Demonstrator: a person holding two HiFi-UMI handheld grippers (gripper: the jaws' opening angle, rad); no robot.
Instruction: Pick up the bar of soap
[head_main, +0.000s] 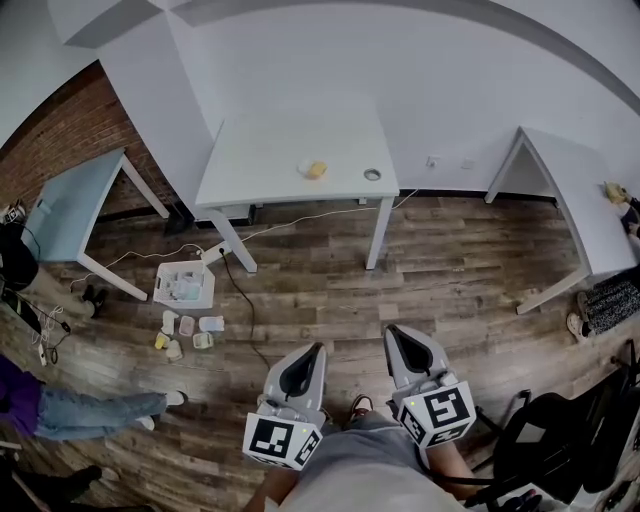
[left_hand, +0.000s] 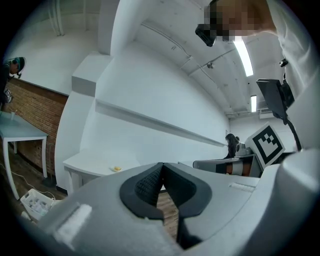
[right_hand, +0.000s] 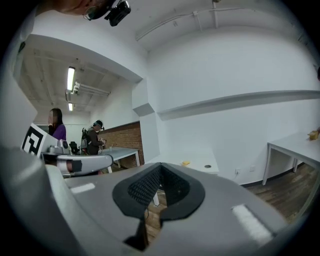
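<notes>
We find left gripper (head_main: 319, 347) and right gripper (head_main: 392, 329) both clenched on nothing, the bar of soap (head_main: 316, 170) lying on the white table (head_main: 265, 150) well ahead; we advise closing in and parting the jaws before straddling it squarely

Ahead of you, a white table (head_main: 280, 150) with a small round object (head_main: 372, 174) near its right edge. To your left, a pale blue table (head_main: 70, 205) by a brick wall (head_main: 60, 130). A white basket (head_main: 184, 284) sits on the wood floor (head_main: 450, 280), with small containers (head_main: 186, 335) just beside it. Someone's jeans-clad legs (head_main: 85, 412) show far left.
</notes>
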